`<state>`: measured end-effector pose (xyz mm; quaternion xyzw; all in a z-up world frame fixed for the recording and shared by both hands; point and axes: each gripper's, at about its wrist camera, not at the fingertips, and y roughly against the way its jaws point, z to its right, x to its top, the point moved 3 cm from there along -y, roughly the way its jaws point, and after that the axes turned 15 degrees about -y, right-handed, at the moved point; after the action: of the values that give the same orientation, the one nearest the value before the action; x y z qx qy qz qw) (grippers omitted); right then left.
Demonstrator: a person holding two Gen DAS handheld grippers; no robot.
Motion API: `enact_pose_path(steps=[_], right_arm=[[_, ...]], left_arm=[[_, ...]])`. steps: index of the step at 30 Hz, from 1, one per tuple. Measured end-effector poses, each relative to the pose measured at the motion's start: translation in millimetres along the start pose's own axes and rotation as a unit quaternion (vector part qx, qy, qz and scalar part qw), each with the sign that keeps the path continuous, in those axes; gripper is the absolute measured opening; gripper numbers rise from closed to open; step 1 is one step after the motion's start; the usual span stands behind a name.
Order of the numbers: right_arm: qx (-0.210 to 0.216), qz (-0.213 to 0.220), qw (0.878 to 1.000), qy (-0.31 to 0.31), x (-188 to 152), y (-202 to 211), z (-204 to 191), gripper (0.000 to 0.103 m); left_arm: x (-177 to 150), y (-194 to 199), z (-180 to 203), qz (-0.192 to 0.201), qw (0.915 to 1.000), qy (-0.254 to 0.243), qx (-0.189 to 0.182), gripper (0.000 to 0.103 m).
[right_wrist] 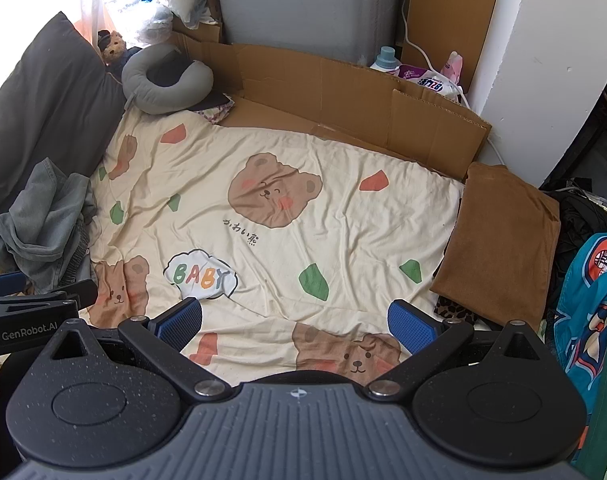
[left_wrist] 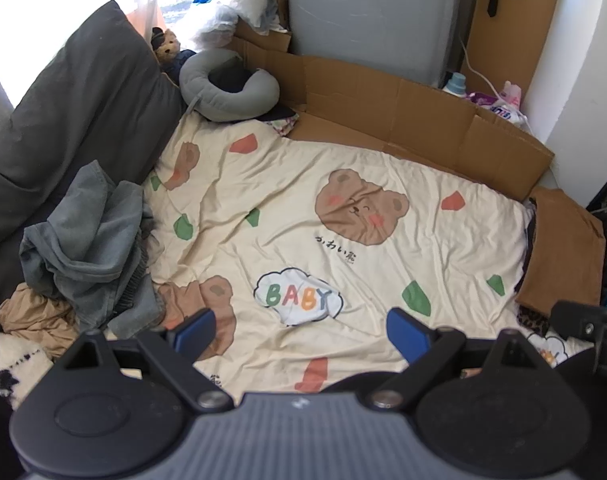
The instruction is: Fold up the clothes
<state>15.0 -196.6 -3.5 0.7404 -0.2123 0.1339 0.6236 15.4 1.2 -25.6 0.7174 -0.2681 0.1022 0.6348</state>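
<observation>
Fig.: both hand-held grippers, left (left_wrist: 301, 334) & right (right_wrist: 299, 322), spread wide, empty, over bed sheet (left_wrist: 343, 200). Next, probably: pinch grey garment (left_wrist: 87, 240) at 9 o'clock by an edge, not the bunched middle.

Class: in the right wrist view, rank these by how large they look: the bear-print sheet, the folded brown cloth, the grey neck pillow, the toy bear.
1. Sheet
2. Brown cloth
3. Neck pillow, farther away, so its true size is unsure
4. Toy bear

Both wrist cameras are looking steeply down, side by side, sharing the bear-print sheet (left_wrist: 287, 200); cardboard (right_wrist: 343, 92) is lying toward twelve o'clock.
</observation>
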Motion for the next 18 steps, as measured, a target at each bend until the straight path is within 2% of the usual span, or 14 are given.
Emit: enact_pose_path(steps=[6,10,18], right_arm=[[-0.001,0.000,1.000,-0.002,0.2,-0.1,0.5,0.102],[-0.001,0.001,1.000,-0.001,0.1,-0.9,1.2,0.102],[0.000,0.001,1.000,-0.002,-1.2,-0.4,-0.6,0.102]], left_arm=[[0.2,0.4,1.1,-0.002,1.0000,-0.003,0.007,0.094],[1.3,-1.5,3.4,-0.001,0.9997,-0.023,0.007,0.094],[-0.1,-1.0,6.6,-0.002,0.9996,-0.028,-0.008,0.094]])
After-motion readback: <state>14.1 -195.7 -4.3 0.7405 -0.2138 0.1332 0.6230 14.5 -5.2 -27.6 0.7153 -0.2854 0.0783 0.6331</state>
